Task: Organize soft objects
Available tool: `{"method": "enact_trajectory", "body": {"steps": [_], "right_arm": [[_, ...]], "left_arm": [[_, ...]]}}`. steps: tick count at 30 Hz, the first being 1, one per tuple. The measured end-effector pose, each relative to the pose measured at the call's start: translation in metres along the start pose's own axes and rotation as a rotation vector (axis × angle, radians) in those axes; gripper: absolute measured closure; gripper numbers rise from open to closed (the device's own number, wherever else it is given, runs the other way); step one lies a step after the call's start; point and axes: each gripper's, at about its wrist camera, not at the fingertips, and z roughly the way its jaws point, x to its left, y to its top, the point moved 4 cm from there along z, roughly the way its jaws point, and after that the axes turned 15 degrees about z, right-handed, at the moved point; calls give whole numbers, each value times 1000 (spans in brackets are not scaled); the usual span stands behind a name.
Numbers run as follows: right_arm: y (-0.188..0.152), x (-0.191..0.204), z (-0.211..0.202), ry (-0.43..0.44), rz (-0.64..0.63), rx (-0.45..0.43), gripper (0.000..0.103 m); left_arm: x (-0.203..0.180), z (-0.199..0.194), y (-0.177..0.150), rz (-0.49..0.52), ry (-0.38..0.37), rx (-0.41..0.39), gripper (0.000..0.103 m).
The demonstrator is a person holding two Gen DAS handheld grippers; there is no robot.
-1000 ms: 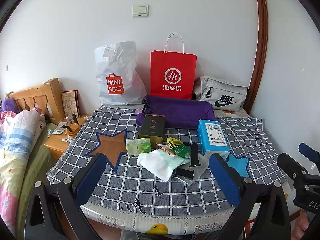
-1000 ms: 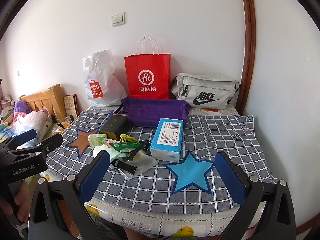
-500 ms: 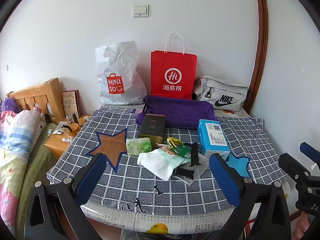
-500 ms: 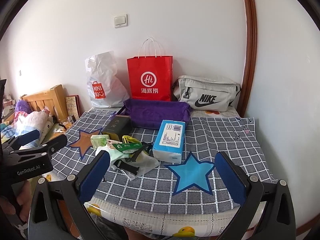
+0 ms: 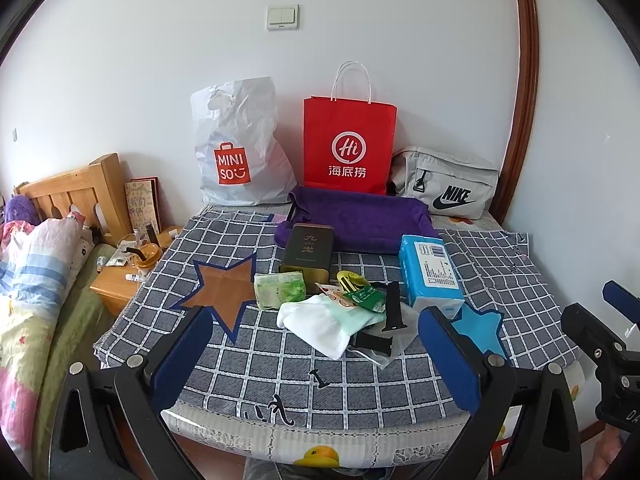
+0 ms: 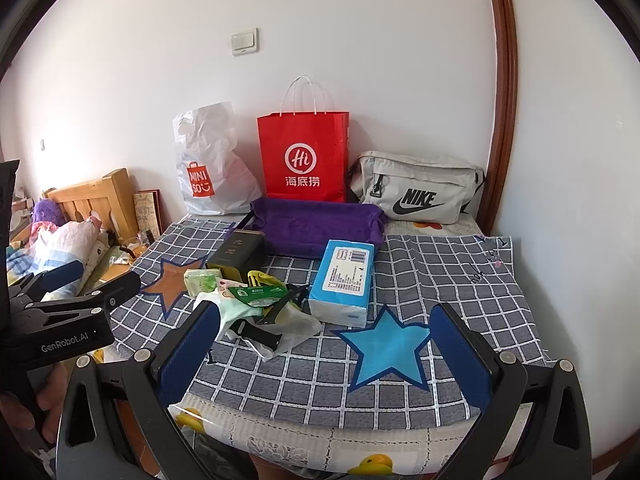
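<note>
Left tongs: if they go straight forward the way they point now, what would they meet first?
Probably the white sock at the near edge of the pile; the left tongs are open and empty. Depth is hard to judge.

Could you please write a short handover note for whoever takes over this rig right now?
Left tongs: open, empty, held back at the near edge of the bed.
Right tongs: open, empty, also at the near edge, facing the blue star patch.
Things: white and mint socks lie in the middle pile with snack packets, a black strap and a green tissue pack. The blue tissue pack lies right of the pile. The purple cloth tray sits behind, with the dark tin in front of it.
Done: nothing sorted, by the look of it.
Left: everything; probably pick out the soft items.
</note>
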Motion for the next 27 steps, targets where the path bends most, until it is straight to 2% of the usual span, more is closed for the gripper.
{"method": "enact_trajectory", "body": {"steps": [13,20,27], "right_arm": [[0,-1,30,11,-12,16,0],[-12,-12,72,21,20,72,0],[-33,-21,129,10,47,182,0]], "left_arm": [[1,33,6,12,3,35,0],[28,85,-15,-11,37,142,0],[55,137,-44,-47,60,245,1]]}}
